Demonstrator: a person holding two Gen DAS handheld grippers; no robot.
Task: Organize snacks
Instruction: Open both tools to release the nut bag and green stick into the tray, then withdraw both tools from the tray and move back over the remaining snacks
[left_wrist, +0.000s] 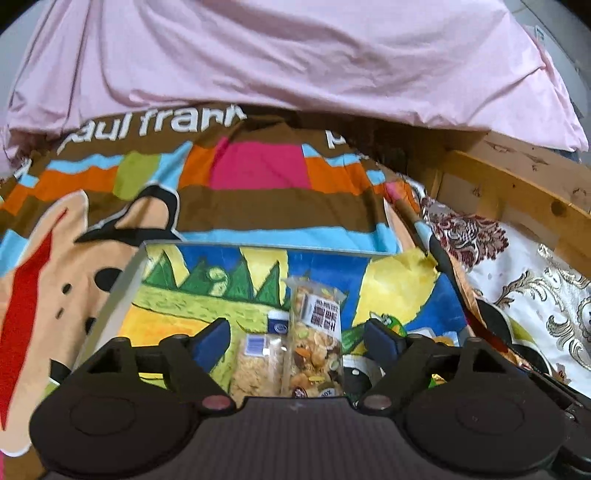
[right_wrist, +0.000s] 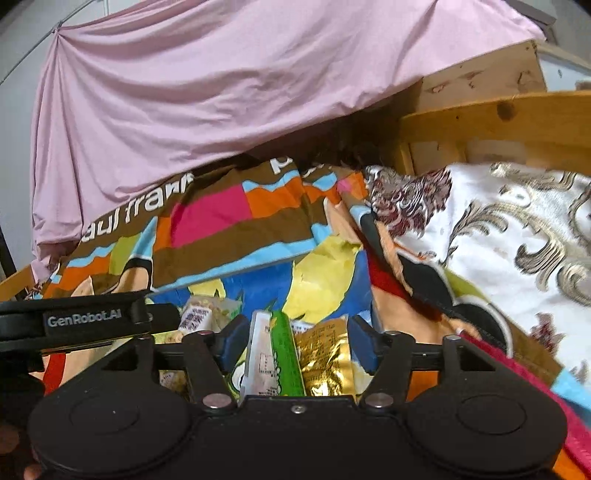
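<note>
While both claws stand open and hold nothing, the left claw (left_wrist: 297, 339) straddles the nut packet (left_wrist: 316, 341), whose long axis runs straight ahead.

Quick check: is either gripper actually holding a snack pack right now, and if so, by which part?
Nothing is held. The left gripper stands open over the nut mix pack; the right gripper stands open around the green pack and gold pack, pads clear of both.

The nut-mix packet (left_wrist: 316, 343) is clear glossy plastic, and the gold pouch (right_wrist: 327, 360) is crinkled shiny foil. The pink sheet (left_wrist: 280, 55) is soft matt cloth; the bed frame (right_wrist: 491, 118) is knotty bare wood. The white brocade (right_wrist: 509, 229) has a satin sheen.
</note>
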